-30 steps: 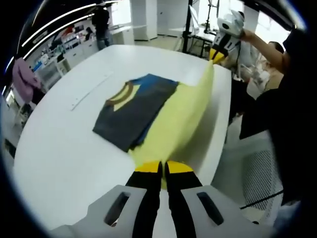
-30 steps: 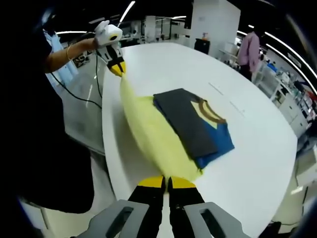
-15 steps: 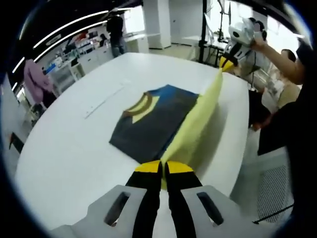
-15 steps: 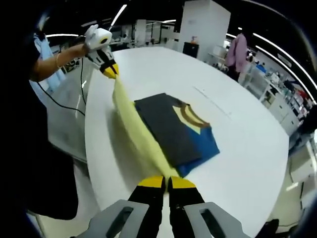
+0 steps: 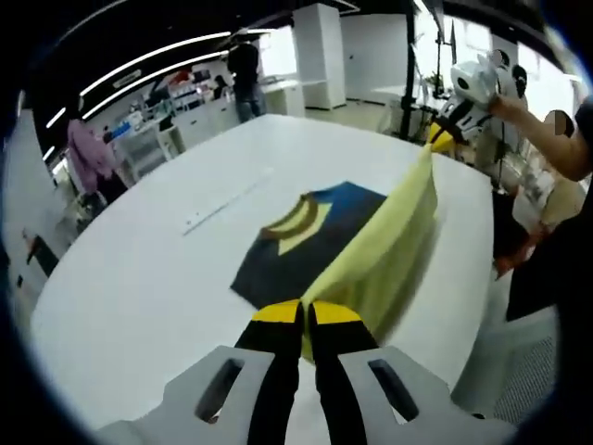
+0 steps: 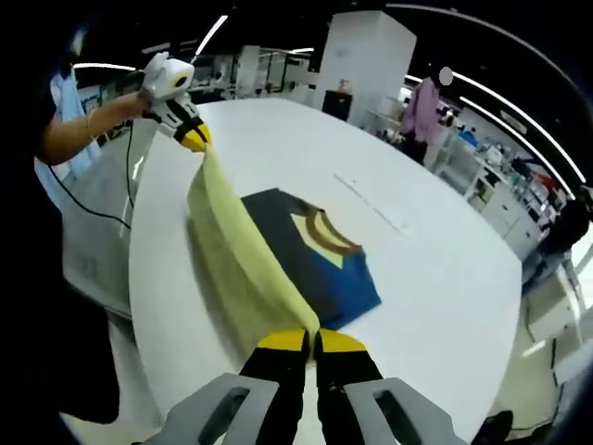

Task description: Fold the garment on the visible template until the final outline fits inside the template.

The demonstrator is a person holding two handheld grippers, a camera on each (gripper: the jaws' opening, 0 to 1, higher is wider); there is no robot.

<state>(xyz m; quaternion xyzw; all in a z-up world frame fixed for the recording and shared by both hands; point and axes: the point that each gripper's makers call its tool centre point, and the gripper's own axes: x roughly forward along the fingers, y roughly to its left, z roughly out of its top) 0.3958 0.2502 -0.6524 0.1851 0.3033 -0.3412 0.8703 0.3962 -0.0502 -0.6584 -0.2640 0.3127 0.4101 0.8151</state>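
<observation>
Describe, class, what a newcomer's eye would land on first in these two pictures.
First, the yellow part of the garment, lifted off the white table and stretched taut between the left gripper and the right gripper, both shut on it. Next, the dark grey and blue part lying flat on the table beside it, with its brown-and-yellow neckline.

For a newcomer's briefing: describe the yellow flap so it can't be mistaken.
On the big white table lies a folded garment, grey and blue with a striped collar. The yellow flap rises from its near edge, stretched between the left gripper and right gripper: the only lifted part.
</observation>
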